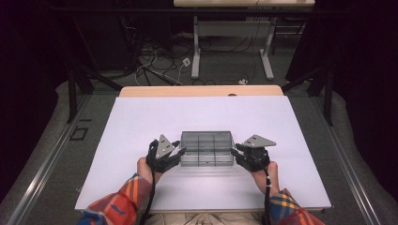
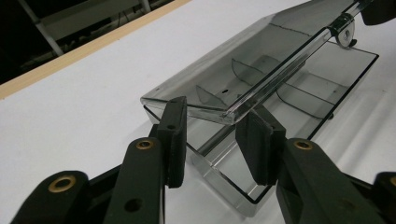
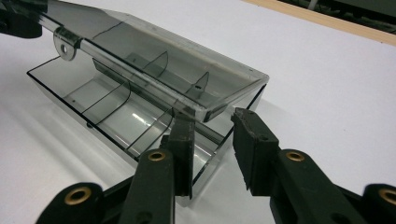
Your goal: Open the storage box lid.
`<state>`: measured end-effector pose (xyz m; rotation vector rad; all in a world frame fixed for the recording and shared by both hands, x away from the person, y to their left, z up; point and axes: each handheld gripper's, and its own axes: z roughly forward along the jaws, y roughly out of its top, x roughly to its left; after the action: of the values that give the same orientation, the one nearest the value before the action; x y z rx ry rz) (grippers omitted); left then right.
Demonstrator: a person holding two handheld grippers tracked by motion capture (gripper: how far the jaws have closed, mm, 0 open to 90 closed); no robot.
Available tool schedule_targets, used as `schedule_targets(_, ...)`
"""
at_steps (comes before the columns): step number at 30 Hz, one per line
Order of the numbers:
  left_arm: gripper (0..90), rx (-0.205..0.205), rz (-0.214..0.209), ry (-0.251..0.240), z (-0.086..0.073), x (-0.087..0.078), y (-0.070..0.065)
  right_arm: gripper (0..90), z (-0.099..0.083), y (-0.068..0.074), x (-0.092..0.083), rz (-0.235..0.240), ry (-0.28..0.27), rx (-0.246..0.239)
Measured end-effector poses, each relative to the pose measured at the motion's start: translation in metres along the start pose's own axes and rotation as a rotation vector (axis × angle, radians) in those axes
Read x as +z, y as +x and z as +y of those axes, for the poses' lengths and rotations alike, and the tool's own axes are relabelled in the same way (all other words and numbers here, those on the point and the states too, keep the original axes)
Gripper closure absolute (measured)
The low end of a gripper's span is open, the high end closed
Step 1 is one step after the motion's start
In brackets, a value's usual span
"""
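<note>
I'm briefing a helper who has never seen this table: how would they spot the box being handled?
Start at the white table top. Near its middle, toward the person's side, a clear smoky-grey plastic box sits between the left gripper and the right gripper. It alone is see-through: thin dividers split it into compartments, and its hinged lid stands partly raised.

the left gripper [image 2: 212, 135] rises from six o'clock, its two black jaws set apart on either side of the near corner of a clear smoky box [image 2: 299, 100]. the box's lid [image 2: 243, 60] is tilted up, its front edge running toward one o'clock, and the corner of that edge lies between the pads; whether they press on it is unclear. curved dividers show inside the tray. the white table [image 2: 70, 126] spreads toward nine o'clock, its wooden edge [image 2: 88, 46] at eleven
</note>
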<state>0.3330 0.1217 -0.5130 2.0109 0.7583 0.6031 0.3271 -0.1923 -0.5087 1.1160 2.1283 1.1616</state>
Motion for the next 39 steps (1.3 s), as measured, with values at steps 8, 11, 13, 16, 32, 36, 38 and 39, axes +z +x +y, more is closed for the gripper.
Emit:
schedule_targets(8,66.4,0.003,0.008,-0.015,0.002,0.000,0.002,69.7,0.002,-0.001,0.000,-0.008,-0.003,-0.007)
schedule_targets(11,67.0,0.006,0.011,-0.019,0.002,0.000,0.003,69.7,0.003,-0.001,0.001,-0.009,0.007,-0.012)
schedule_targets(13,67.3,0.007,0.011,-0.020,0.002,0.000,0.003,69.6,0.003,-0.001,0.002,-0.017,-0.005,-0.020)
schedule_targets(16,67.5,0.007,0.012,-0.022,0.002,0.000,0.003,69.4,0.005,0.001,0.002,-0.028,-0.014,-0.021)
schedule_targets(32,67.9,0.011,0.014,-0.024,0.004,0.000,0.003,70.3,0.011,0.002,0.001,-0.041,-0.033,-0.037)
schedule_targets(36,67.9,0.011,0.011,-0.021,0.005,0.001,0.005,70.3,0.012,0.001,0.001,-0.038,-0.031,-0.037)
schedule_targets(38,67.9,0.011,0.012,-0.020,0.005,0.001,0.005,70.2,0.013,0.001,0.002,-0.039,-0.039,-0.038)
schedule_targets(39,67.9,0.011,0.013,-0.022,0.005,0.001,0.006,70.2,0.014,0.000,0.002,-0.037,-0.036,-0.039)
